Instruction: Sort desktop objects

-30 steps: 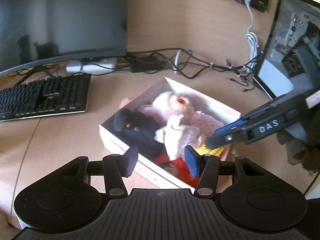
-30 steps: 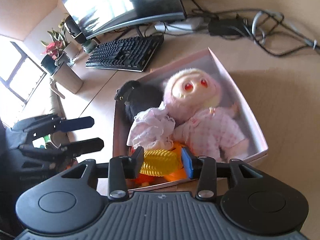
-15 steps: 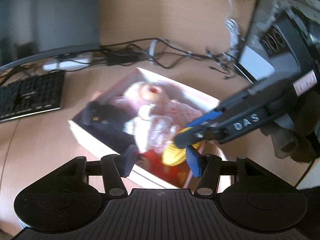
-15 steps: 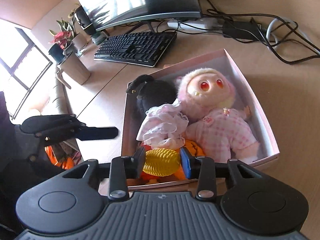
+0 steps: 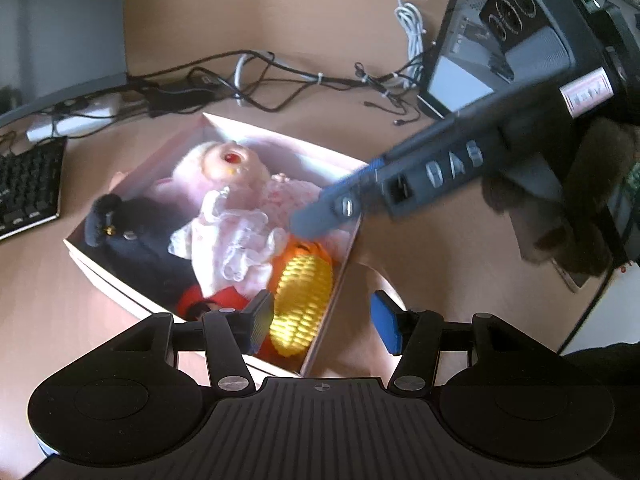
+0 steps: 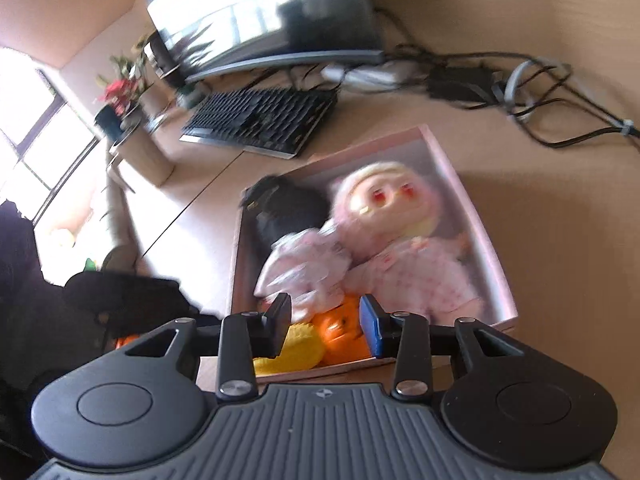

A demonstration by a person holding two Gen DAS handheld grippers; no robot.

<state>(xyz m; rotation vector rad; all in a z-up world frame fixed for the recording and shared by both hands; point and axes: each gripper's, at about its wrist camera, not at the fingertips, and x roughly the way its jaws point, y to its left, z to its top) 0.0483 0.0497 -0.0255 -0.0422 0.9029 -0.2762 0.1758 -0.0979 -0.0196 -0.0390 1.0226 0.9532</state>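
Desk: a tan wooden top on which everything is set.
Monitor: stood at the back, a black keyboard laid before it.
Box: a shallow pink open box, placed mid-desk and filled with toys.
Doll: laid in pink pyjamas along the box's far side.
Black plush: tucked into the box beside the doll.
Yellow corn toy: rested in the box's near corner, on an orange plush.
Right gripper: jaws held apart, nothing gripped, poised over the corn toy.
Left gripper: jaws spread wide, empty, straddling the box's near wall.
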